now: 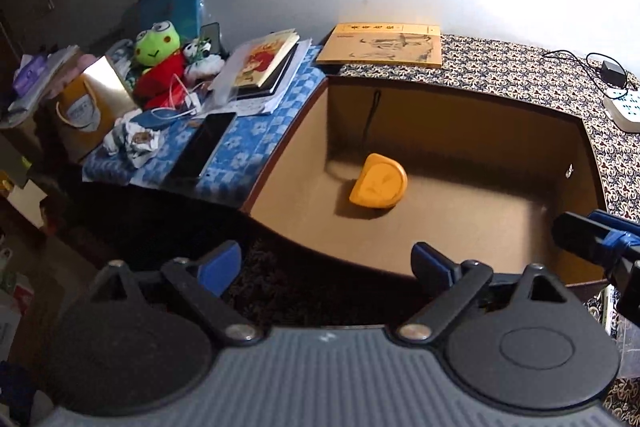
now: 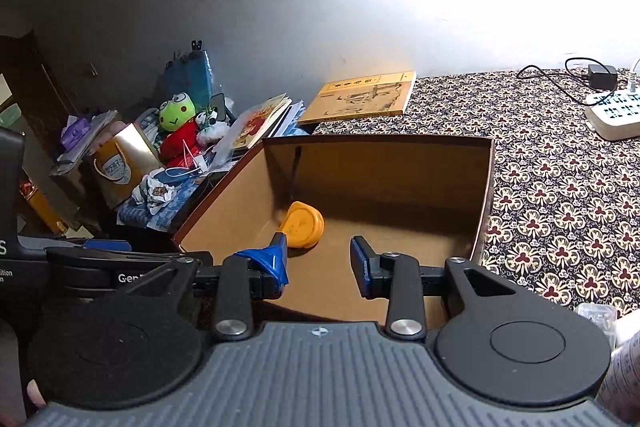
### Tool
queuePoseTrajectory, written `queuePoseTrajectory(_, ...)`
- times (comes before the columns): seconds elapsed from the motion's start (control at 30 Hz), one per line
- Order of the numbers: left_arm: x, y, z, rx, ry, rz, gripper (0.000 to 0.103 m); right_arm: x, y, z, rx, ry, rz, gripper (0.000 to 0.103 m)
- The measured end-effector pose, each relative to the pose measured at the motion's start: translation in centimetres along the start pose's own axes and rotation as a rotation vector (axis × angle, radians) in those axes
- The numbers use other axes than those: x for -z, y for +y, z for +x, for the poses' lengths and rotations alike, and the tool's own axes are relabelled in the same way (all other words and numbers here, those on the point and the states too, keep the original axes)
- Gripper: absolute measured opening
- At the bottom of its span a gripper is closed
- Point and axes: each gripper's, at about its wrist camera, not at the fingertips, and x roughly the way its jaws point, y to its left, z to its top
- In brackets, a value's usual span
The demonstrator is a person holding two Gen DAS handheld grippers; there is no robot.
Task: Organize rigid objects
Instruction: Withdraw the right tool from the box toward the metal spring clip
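Fingers of the left gripper and right gripper were spread, holding nothing. One orange object lay alone inside the single cardboard box, near its far-left corner. One yellow book lay beyond.

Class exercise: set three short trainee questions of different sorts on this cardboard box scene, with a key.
1. True or false: the open brown cardboard box holds one orange rounded plastic object.
2. Which lies beyond the box's far wall: A) the yellow paperback book B) a glass bottle?
3. Fill in: both the left gripper and the right gripper are ____ and hold nothing.

Key: 1 true; 2 A; 3 open.
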Motion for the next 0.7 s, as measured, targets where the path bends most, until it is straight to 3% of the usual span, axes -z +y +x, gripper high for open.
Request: queuePoseTrajectory(0.7, 4.5, -0.3, 1.1, 0.021, 0.09, 0.019, 0.092, 4.7, 0.0, -0.3, -0.045, 0.143, 0.048, 0.017)
